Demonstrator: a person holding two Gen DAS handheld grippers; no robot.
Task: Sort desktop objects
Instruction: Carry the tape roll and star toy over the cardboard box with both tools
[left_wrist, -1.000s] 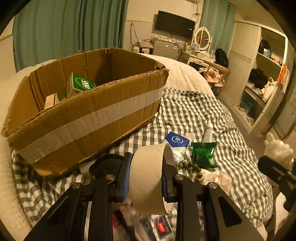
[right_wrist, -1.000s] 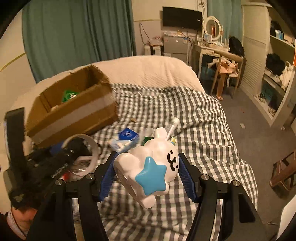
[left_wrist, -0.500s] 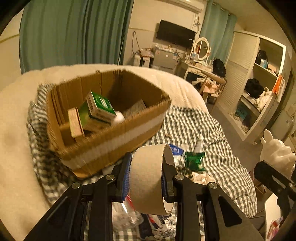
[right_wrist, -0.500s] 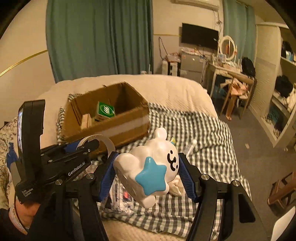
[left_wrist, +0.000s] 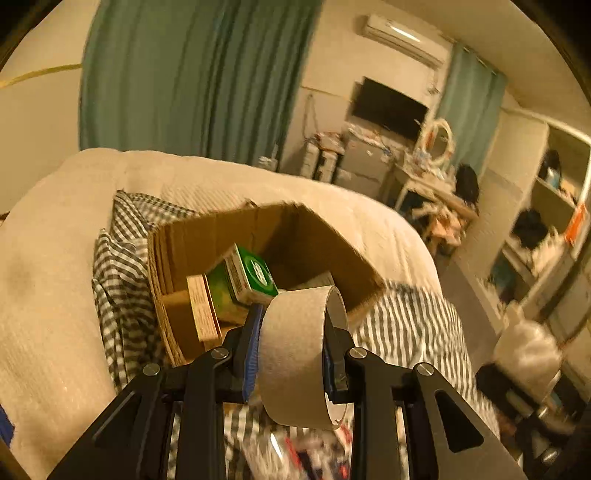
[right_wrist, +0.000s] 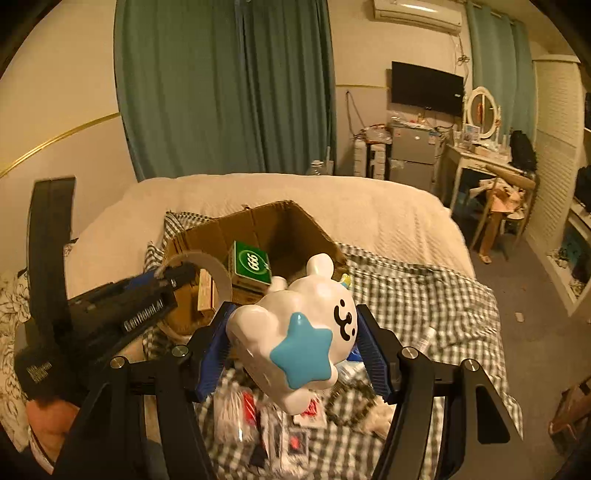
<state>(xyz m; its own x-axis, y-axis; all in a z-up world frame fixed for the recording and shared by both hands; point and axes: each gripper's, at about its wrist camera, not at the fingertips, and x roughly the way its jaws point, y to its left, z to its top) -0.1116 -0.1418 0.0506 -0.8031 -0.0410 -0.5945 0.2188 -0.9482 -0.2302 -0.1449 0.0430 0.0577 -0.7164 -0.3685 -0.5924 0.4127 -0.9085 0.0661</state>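
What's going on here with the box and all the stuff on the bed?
A person is tidying loose items into a cardboard box on the bed, with a handheld gripper in each hand. The left gripper is clamped on a roll of tape near the box's edge. The right gripper holds a white figurine with a blue star above the checked cloth. A green box already sits inside. More small items lie on the cloth.
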